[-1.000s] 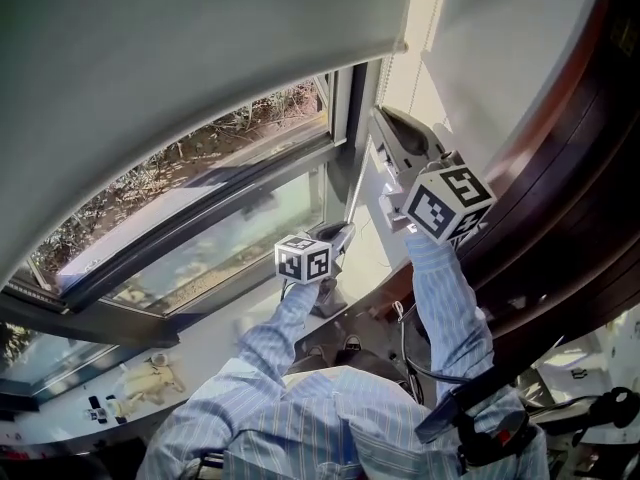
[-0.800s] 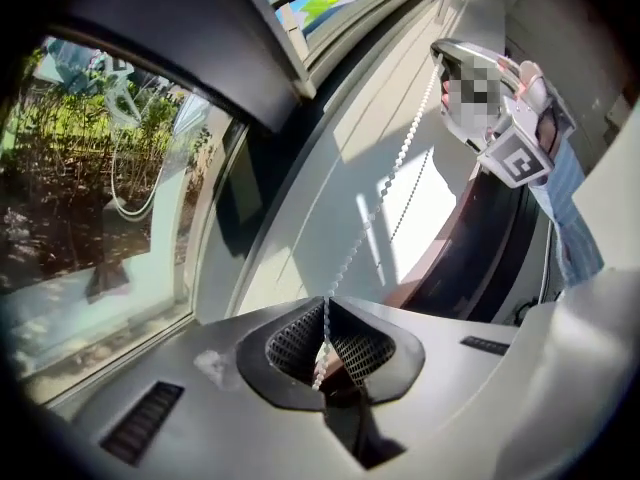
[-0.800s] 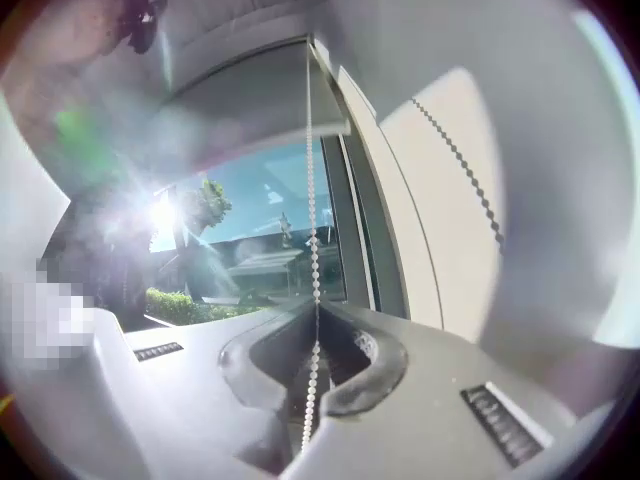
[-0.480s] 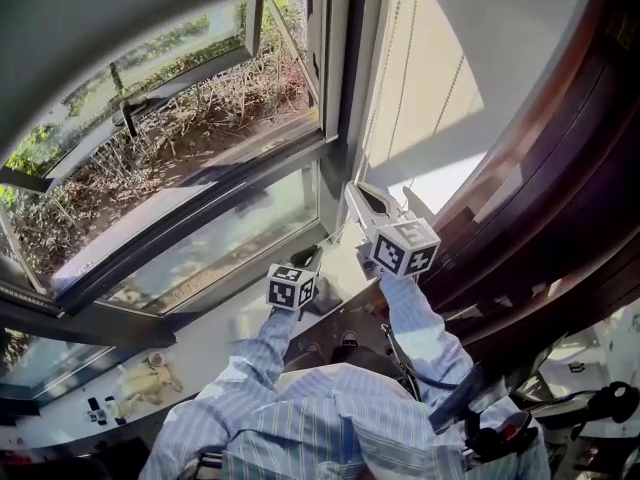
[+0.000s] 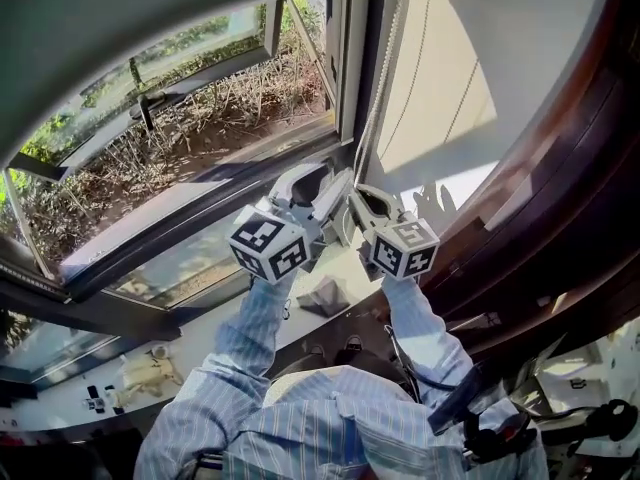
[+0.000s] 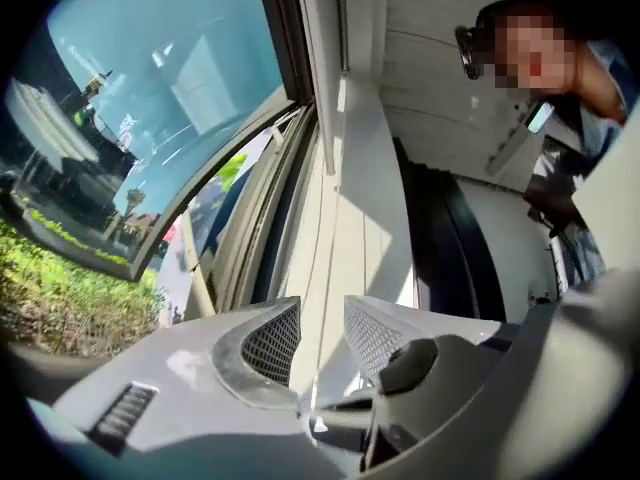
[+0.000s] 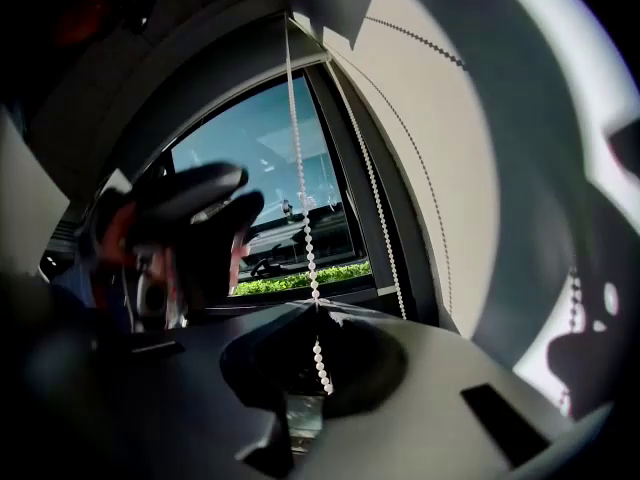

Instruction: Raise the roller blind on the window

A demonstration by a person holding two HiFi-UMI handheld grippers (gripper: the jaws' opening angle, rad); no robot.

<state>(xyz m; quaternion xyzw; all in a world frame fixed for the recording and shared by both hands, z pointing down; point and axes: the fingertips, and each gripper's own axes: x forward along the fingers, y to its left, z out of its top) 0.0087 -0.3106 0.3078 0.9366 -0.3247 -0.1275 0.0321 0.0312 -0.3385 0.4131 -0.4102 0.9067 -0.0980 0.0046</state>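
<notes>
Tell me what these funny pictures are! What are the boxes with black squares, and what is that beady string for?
A person holds a claw tool in each hand; those boxes are part of the tools. One picture looks down from a camera on the person's head; the other two ride on the claws. The right claw is pinched shut on the bead chain that raises the roller blind over the window. The left claw has just been opening and holds nothing. Small things lie on the sill, too small to tell.
</notes>
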